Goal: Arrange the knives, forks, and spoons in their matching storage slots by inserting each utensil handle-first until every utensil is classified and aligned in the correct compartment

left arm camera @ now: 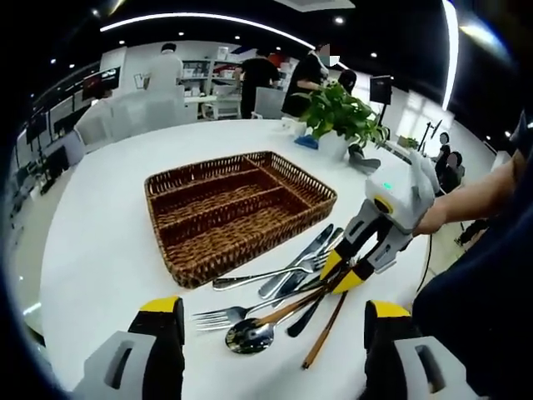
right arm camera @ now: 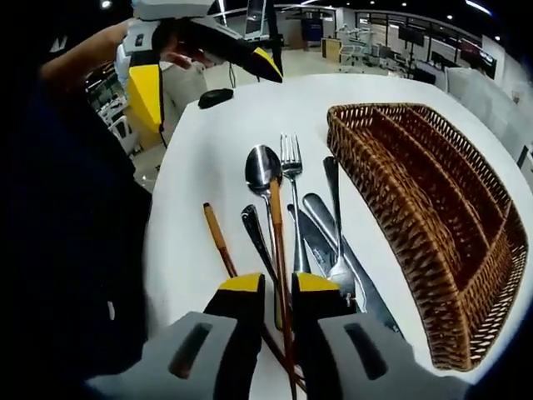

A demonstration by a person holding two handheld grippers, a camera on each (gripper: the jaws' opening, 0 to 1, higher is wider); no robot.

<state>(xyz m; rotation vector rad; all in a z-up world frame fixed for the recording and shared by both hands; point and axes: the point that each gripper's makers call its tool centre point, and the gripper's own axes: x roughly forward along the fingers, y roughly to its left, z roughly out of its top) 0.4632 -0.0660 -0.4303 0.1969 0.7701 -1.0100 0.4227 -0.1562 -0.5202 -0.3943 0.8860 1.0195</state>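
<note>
A three-slot wicker tray [left arm camera: 179, 185] sits empty on the white round table. Beside it lies a pile of forks, knives and spoons [left arm camera: 287, 279]. My right gripper [right arm camera: 279, 285] is down on the pile, shut on the brown handle of a wooden-handled spoon [right arm camera: 276, 218], whose steel bowl [right arm camera: 261, 167] points away from me. From the left gripper view, that gripper [left arm camera: 346, 275] reaches in from the right over the pile. My left gripper [left arm camera: 271, 327] hovers open near the table's front edge, holding nothing. A fork [right arm camera: 291, 162] and a knife [right arm camera: 321, 242] lie next to the spoon.
The wicker tray [right arm camera: 375, 187] lies right of the pile in the right gripper view. A second wooden handle [right arm camera: 216, 237] lies left of it. A potted plant [left arm camera: 337, 112] stands behind the tray. A small black object [right arm camera: 215, 97] rests near the far edge. People stand behind.
</note>
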